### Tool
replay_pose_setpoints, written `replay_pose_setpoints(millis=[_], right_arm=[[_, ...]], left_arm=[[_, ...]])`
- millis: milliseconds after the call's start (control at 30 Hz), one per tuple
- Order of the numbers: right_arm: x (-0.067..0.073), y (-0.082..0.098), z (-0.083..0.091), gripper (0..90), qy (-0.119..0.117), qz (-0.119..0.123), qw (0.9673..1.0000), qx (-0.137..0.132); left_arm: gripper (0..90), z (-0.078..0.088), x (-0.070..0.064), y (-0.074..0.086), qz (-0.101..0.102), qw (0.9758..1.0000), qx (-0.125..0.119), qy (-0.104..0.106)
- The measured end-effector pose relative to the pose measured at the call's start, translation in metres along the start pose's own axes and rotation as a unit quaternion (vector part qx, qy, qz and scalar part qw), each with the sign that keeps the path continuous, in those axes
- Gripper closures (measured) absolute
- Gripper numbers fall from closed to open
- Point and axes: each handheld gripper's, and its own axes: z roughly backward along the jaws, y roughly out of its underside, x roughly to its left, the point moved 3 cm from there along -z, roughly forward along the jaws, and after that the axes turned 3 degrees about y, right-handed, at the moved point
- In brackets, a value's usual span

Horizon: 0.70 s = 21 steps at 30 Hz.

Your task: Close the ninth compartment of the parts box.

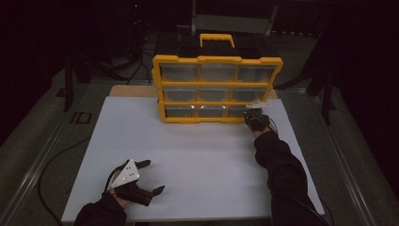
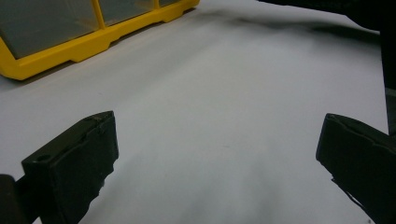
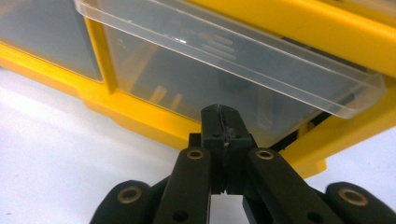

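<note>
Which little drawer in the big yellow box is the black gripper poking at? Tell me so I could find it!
Find the yellow plastic organizer box with clear drawers standing at the far side of the white table. Look along its bottom row to the right-hand end, where the right gripper meets it. That clear plastic drawer is the one sticking out of the yellow frame; its neighbours sit flush.

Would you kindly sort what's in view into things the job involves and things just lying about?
In the job:
- organizer
- bottom-right drawer, tilted out
- right gripper, shut at the drawer

Lying about:
- left gripper, open over the white board
</note>
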Motion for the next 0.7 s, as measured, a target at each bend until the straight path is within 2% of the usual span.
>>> replay_pose_setpoints(millis=[67,167,233,300,400,567,700], right_arm=[[0.001,0.001,0.002,89.7,-0.001,-0.014,0.9999,-0.002],[0.001,0.003,0.003,81.1,-0.012,-0.031,0.9994,-0.003],[0.002,0.004,0.003,80.1,-0.016,-0.031,0.9994,-0.002],[0.004,0.006,0.005,72.7,-0.024,-0.037,0.9990,-0.002],[0.005,0.006,0.007,67.3,-0.033,-0.042,0.9986,-0.004],[0.009,0.005,0.012,47.2,-0.041,-0.051,0.9979,-0.004],[0.010,0.006,0.014,39.4,-0.037,-0.049,0.9981,-0.004]], left_arm=[[0.0,0.000,0.000,0.000,-0.001,1.0000,0.000,0.000],[0.0,0.000,0.000,0.000,0.000,1.0000,0.001,-0.001],[0.0,0.000,0.000,0.000,0.000,1.0000,0.000,-0.001],[0.0,0.000,0.000,0.000,-0.001,1.0000,0.000,-0.001],[0.0,0.000,-0.001,-0.001,-0.003,1.0000,0.001,-0.001],[0.0,0.000,0.000,0.000,-0.003,1.0000,0.001,-0.001],[0.0,0.000,-0.001,-0.001,-0.007,1.0000,0.003,-0.002]])
